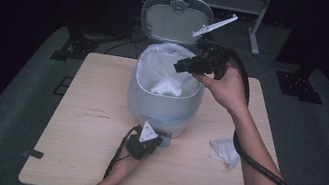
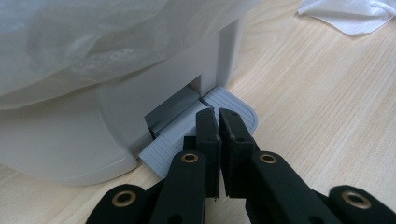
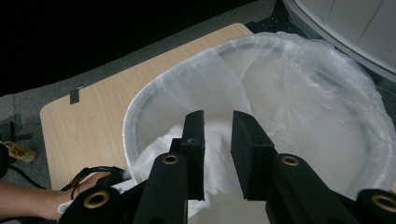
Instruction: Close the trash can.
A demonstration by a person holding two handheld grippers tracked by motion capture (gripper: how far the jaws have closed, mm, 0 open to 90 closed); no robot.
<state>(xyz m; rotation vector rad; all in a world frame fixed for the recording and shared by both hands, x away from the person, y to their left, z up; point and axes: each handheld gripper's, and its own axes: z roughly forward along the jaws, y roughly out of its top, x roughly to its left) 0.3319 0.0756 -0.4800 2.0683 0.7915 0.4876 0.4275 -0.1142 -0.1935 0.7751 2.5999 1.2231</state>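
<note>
The left hand-held gripper point(image 2: 218, 114), jaws closed on nothing, presses down on the ribbed grey pedal point(image 2: 233, 109) at the foot of the pale grey, bag-lined plastic bin point(image 1: 164, 97) mid-worktop point(image 1: 91, 126). Lid up! The right hand-held gripper point(image 3: 218, 126) hovers over the mouth, jaws parted above a crumpled white tissue point(image 3: 215, 163) inside.

bare forearms, no sleeves. black two-jaw left gripper point(image 1: 144, 142) with grey three-cornered top plate, brass-ringed pivot screws, flat black pads. right gripper point(image 1: 192, 66) alike, trailing thick ribbed black cable.
</note>
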